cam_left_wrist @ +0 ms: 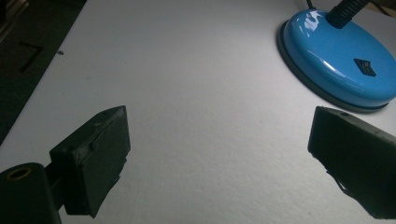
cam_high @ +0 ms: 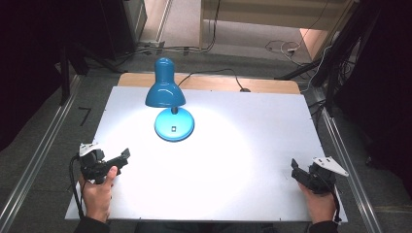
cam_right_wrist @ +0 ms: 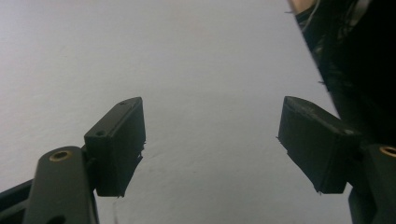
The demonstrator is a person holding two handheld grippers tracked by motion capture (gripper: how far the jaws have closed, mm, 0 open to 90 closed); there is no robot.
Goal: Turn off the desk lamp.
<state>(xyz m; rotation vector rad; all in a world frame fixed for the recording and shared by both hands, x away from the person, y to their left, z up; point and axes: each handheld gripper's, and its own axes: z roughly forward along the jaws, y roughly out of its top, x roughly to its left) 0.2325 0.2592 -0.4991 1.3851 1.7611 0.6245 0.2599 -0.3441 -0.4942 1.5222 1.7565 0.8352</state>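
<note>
A blue desk lamp (cam_high: 165, 90) stands lit at the back left of the white board (cam_high: 252, 141). Its round base (cam_high: 174, 124) carries a small black rocker switch (cam_high: 173, 129), and its shade hangs over the base. My left gripper (cam_high: 124, 158) rests near the board's front left, open, and points toward the lamp. In the left gripper view the wide jaws (cam_left_wrist: 219, 121) hold nothing, with the lamp base (cam_left_wrist: 336, 60) and its switch (cam_left_wrist: 365, 66) at the upper right. My right gripper (cam_high: 295, 171) sits at the front right, open and empty (cam_right_wrist: 212, 105), over bare board.
The lamp's black cord (cam_high: 218, 73) runs off the wooden back edge of the table (cam_high: 272, 86). Metal rails (cam_high: 34, 160) (cam_high: 347, 160) flank the board. Dark stands and cables crowd the floor at the back right (cam_high: 330, 63). The lamp casts a bright pool on the board's middle.
</note>
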